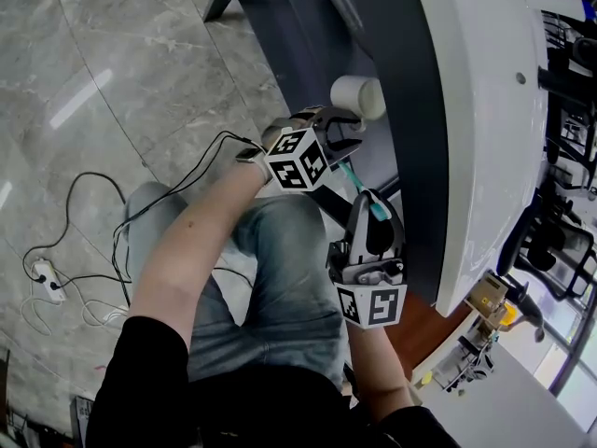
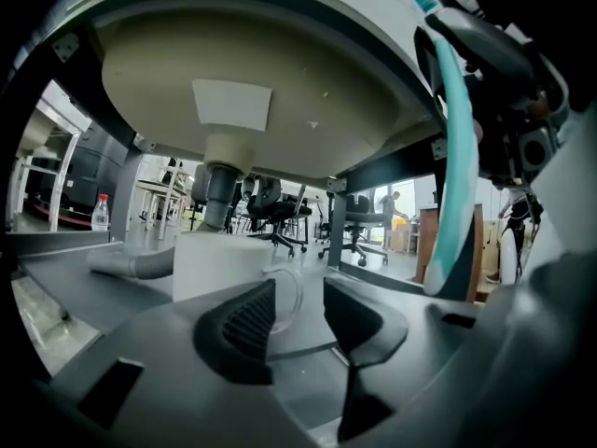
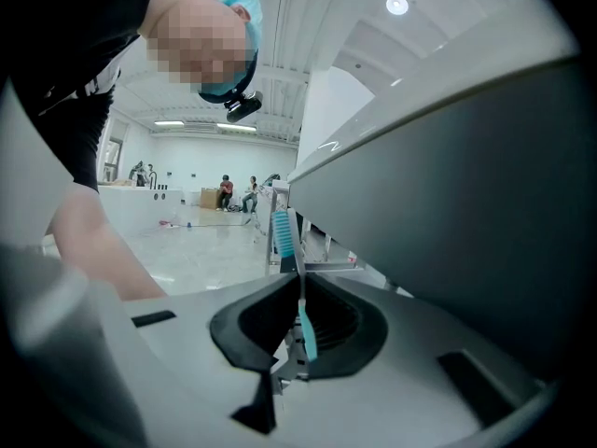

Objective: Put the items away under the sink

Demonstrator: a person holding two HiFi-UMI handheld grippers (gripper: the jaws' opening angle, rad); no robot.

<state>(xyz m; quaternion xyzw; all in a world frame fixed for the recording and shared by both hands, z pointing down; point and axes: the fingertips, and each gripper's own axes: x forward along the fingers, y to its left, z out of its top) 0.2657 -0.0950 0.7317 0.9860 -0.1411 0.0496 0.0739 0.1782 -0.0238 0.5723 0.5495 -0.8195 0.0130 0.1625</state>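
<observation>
A white mug (image 1: 357, 98) stands on the grey shelf (image 2: 75, 292) under the sink (image 1: 485, 110). In the left gripper view the mug (image 2: 219, 261) sits just beyond the jaws, its clear handle (image 2: 285, 295) reaching into the gap. My left gripper (image 2: 298, 311) is open and its pads do not press the handle; in the head view the left gripper (image 1: 340, 131) points at the mug. My right gripper (image 3: 298, 320) is shut on a teal toothbrush (image 3: 303, 320) with its bristles (image 3: 283, 234) pointing away. The toothbrush (image 1: 360, 191) rises from the right gripper (image 1: 371, 220) beside the sink's edge.
The basin's underside (image 2: 280, 73) and drain pipe (image 2: 219, 189) hang over the shelf. A grey frame post (image 2: 336, 227) stands to the right. A power strip with cables (image 1: 45, 273) lies on the marble floor at left. The person's jeans-clad legs (image 1: 280, 278) are below both grippers.
</observation>
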